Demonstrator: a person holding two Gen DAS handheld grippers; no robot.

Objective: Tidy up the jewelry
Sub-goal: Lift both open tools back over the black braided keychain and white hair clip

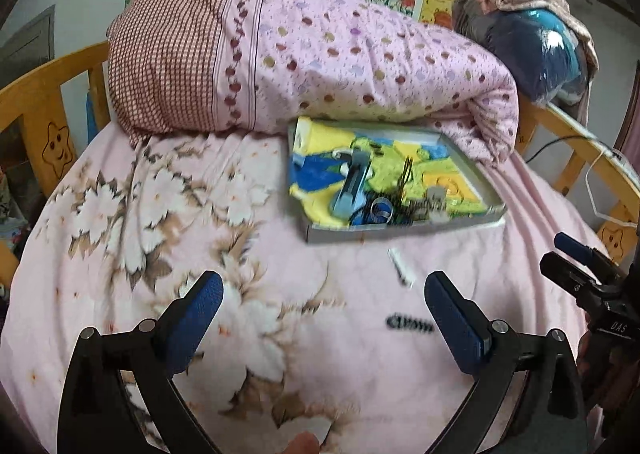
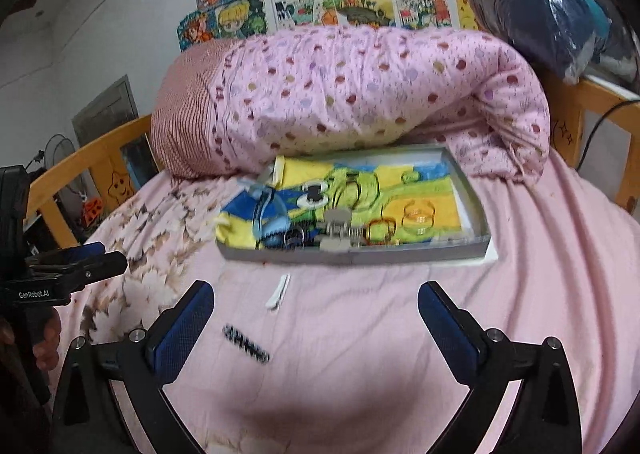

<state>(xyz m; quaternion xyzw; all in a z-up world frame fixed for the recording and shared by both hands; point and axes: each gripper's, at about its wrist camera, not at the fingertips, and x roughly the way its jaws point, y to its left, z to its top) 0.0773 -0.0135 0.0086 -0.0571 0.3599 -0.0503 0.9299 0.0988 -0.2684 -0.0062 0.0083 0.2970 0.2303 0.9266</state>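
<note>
The bed [image 1: 248,334], covered in a pink flowered sheet, filled both views, with a rolled pink dotted quilt [image 1: 340,66] lying across its far end. Just in front of the quilt sat a shallow grey tray [image 2: 476,214] lined with a yellow, green and blue cloth; blurred hair clips, rings and elastic bands lay scattered in it. On the sheet before the tray lay a white clip [image 2: 278,292] and, nearer the cameras, a black comb-like clip [image 2: 246,344], the two apart. The left gripper [image 1: 324,318] hung over the sheet with its jaws spread wide, holding nothing. The right gripper [image 2: 316,328] hung likewise, wide apart and empty.
</note>
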